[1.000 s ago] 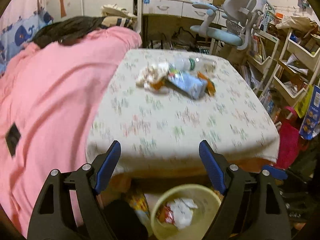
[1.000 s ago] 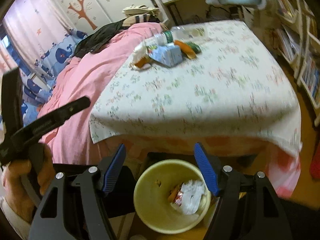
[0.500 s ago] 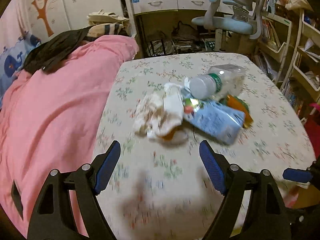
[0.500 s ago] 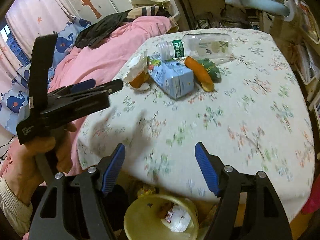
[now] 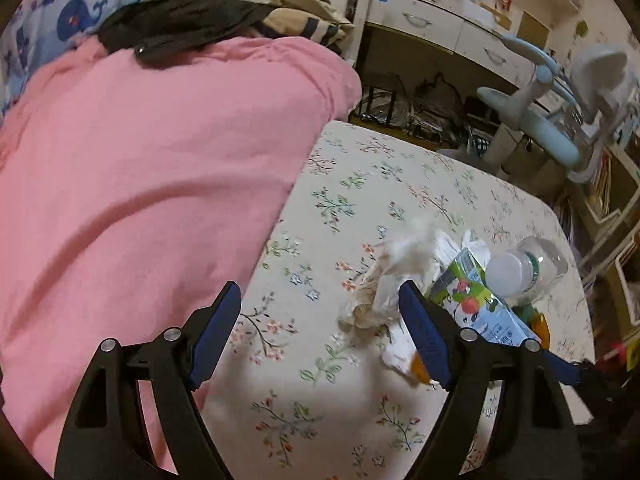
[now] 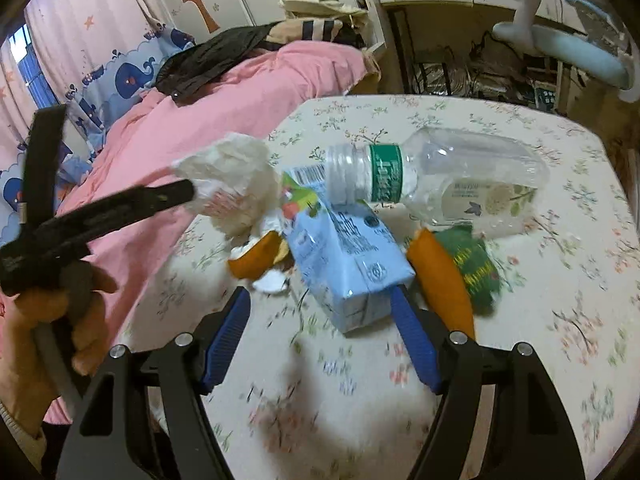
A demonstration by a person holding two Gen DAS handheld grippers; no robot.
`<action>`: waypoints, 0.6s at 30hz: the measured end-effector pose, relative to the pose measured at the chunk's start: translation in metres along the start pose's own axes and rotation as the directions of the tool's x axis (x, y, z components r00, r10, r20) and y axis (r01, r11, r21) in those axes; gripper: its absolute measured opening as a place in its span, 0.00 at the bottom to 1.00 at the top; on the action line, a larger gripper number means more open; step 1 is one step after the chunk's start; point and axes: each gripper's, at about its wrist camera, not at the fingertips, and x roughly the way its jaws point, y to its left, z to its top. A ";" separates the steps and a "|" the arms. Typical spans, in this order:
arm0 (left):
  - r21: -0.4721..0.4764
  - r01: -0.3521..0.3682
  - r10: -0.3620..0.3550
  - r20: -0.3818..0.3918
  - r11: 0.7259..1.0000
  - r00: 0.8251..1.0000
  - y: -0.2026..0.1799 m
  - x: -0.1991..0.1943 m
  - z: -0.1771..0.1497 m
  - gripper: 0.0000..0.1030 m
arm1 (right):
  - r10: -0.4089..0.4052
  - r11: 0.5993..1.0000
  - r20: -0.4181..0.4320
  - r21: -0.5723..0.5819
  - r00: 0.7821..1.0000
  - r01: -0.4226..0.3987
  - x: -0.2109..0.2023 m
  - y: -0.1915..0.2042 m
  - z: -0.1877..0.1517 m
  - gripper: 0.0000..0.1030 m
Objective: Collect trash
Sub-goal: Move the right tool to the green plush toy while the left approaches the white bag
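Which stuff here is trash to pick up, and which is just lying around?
Trash to collect:
crumpled tissue
blue carton
plastic bottle
orange peel
green wrapper

Just lying about:
pink blanket
black jacket
desk chair

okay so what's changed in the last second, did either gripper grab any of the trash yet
Both grippers moved from over the bin in to the trash pile on the table. The left gripper and right gripper are open and empty. The crumpled tissue, blue carton, plastic bottle and orange peel lie unmoved.
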 end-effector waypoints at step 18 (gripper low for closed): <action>-0.050 0.058 -0.059 -0.014 0.997 0.998 0.012 0.013 0.003 0.75 | 0.047 0.987 -0.129 -0.147 0.990 -0.066 -0.027 0.010 -0.037 0.19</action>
